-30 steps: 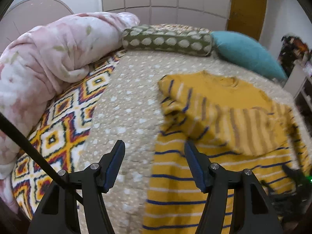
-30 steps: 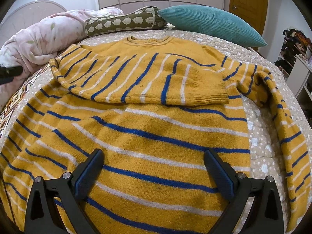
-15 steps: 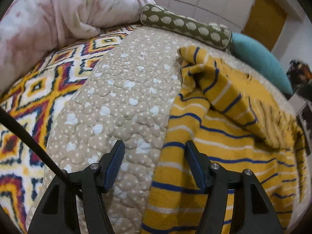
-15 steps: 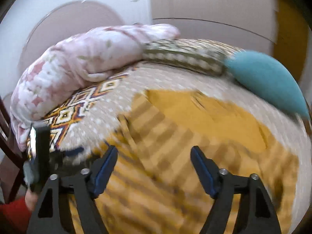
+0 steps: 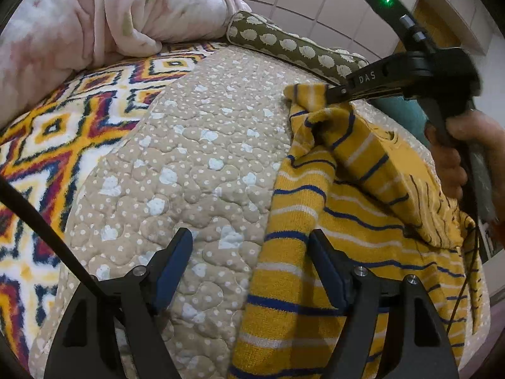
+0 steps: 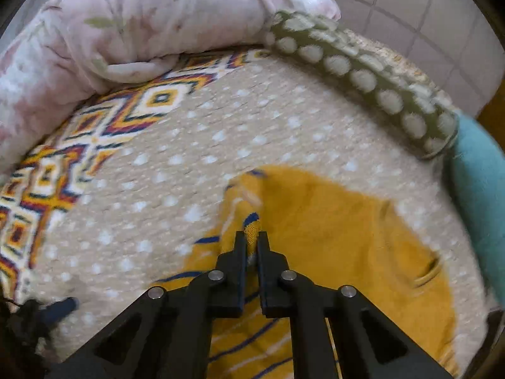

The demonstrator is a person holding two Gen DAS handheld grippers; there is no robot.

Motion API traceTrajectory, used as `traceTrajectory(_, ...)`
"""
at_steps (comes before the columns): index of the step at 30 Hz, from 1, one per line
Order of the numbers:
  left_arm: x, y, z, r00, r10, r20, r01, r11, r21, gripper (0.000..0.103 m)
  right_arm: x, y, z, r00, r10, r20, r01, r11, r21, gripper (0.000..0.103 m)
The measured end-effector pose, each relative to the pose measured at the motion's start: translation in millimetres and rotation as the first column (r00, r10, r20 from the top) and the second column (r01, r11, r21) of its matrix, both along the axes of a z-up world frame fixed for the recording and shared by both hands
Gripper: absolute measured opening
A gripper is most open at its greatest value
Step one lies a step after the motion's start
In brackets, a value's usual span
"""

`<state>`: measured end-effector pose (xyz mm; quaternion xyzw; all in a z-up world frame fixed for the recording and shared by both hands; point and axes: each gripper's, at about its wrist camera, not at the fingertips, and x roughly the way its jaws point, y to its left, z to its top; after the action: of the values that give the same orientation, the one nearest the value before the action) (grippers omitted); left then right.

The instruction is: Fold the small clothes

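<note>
A yellow sweater (image 5: 318, 252) with blue and white stripes lies on the beige dotted quilt (image 5: 195, 164), one sleeve folded across its body. My left gripper (image 5: 249, 265) is open over the sweater's left edge near the hem, with the right finger above the knit. My right gripper (image 6: 251, 243) is shut on the sweater's upper left shoulder corner (image 6: 252, 221). It also shows in the left wrist view (image 5: 334, 93), pinching that corner and lifting it a little off the quilt.
A pink floral duvet (image 5: 94, 22) is bunched at the back left. An olive patterned bolster (image 5: 293, 47) and a teal pillow (image 6: 479, 170) lie along the headboard. A bright diamond-pattern blanket (image 5: 47, 132) covers the left side.
My right gripper swung left to the sweater's shoulder corner and shut on it. My left gripper came lower and closer to the sweater's left edge, still open.
</note>
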<state>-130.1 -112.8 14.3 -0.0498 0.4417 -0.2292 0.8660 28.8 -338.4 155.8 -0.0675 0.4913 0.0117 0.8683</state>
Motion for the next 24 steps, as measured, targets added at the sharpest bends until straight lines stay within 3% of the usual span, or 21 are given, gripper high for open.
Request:
traceTrajectory(2,0,0,0,1.0,0.001,-0.002,-0.001,1.0,-0.006,0.074,12,-24,0,0.993,-0.114,0.014,0.114,0.992,-0.044,0.005)
traceTrajectory(4,0,0,0,1.0,0.001,-0.003,-0.001,1.0,-0.004,0.074,25,-39,-8,0.979,-0.204,0.027,0.205,0.963,-0.174,0.006)
traceTrajectory(6,0,0,0,1.0,0.001,-0.004,-0.001,1.0,-0.005,0.074,31,-45,-18,0.973,-0.232,-0.013,0.223,0.948,-0.228,0.006)
traceTrajectory(7,0,0,0,1.0,0.001,-0.005,-0.001,1.0,-0.007,0.074,27,-44,-15,0.974,-0.227,-0.004,0.221,0.951,-0.214,0.007)
traceTrajectory(9,0,1,0,1.0,0.001,-0.006,-0.002,1.0,-0.01,0.074,12,-41,2,0.976,-0.211,0.055,0.217,0.962,-0.166,0.022)
traceTrajectory(10,0,1,0,1.0,0.001,-0.007,-0.001,1.0,-0.011,0.074,1,-39,13,0.975,-0.205,0.084,0.215,0.968,-0.128,0.041)
traceTrajectory(11,0,1,0,1.0,0.001,-0.008,-0.002,1.0,-0.013,0.075,-11,-37,24,0.974,-0.195,0.112,0.206,0.975,-0.088,0.054)
traceTrajectory(15,1,6,1,1.0,0.003,-0.013,-0.003,0.999,-0.048,0.075,-53,-11,48,0.986,-0.087,0.141,0.082,0.996,0.043,0.055)
traceTrajectory(17,2,14,4,1.0,-0.003,-0.024,0.0,0.996,-0.089,0.074,-64,6,46,0.991,-0.017,0.132,0.01,0.998,0.058,0.067)
traceTrajectory(18,2,20,8,0.999,-0.002,-0.038,-0.002,0.994,-0.11,0.074,-71,20,41,0.992,0.037,0.121,-0.042,0.998,0.036,0.074)
traceTrajectory(21,-18,48,33,0.999,0.05,0.008,-0.049,0.993,-0.111,0.074,-77,53,17,0.988,0.136,0.073,-0.131,0.989,-0.07,0.076)
traceTrajectory(24,-42,69,53,0.995,0.076,0.066,-0.07,0.994,-0.089,0.074,-73,77,-14,0.985,0.163,0.053,-0.141,0.946,-0.291,0.074)
